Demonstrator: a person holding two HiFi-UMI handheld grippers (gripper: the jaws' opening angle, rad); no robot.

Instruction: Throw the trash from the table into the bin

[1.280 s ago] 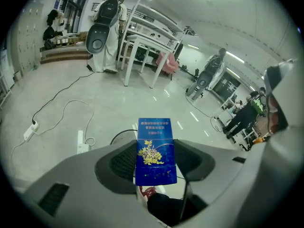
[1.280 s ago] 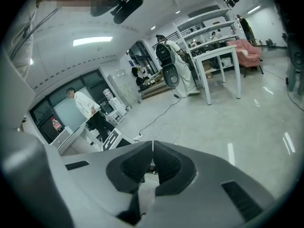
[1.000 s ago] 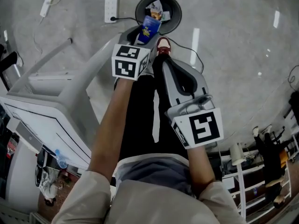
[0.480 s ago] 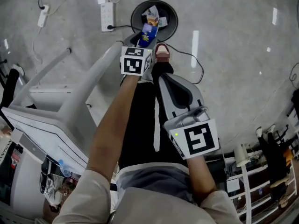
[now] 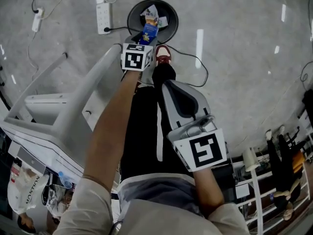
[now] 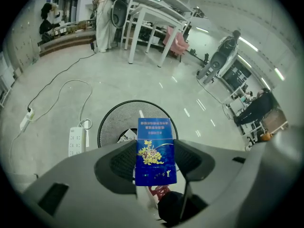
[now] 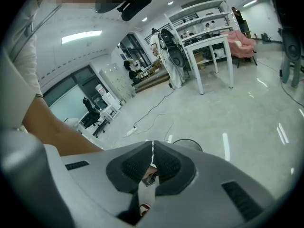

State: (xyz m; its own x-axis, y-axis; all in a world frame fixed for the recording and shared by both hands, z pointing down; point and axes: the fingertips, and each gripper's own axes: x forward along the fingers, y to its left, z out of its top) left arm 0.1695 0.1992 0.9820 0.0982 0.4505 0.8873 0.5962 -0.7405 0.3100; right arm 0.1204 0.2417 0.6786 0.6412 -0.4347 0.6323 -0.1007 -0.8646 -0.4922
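The left gripper [image 5: 146, 39] grasps a blue packet [image 5: 149, 31] upright between its pads, and in the head view the packet shows against the near edge of the round black mesh bin [image 5: 172, 14], which stands on the floor with other wrappers [image 5: 155, 13] lying inside. The right gripper [image 5: 166, 84] is clenched with nothing between its jaws and hangs closer to the person's body, well short of the bin. A white power strip [image 5: 103, 17] lies just left of the bin, and the white table [image 5: 63, 116] stands at the left.
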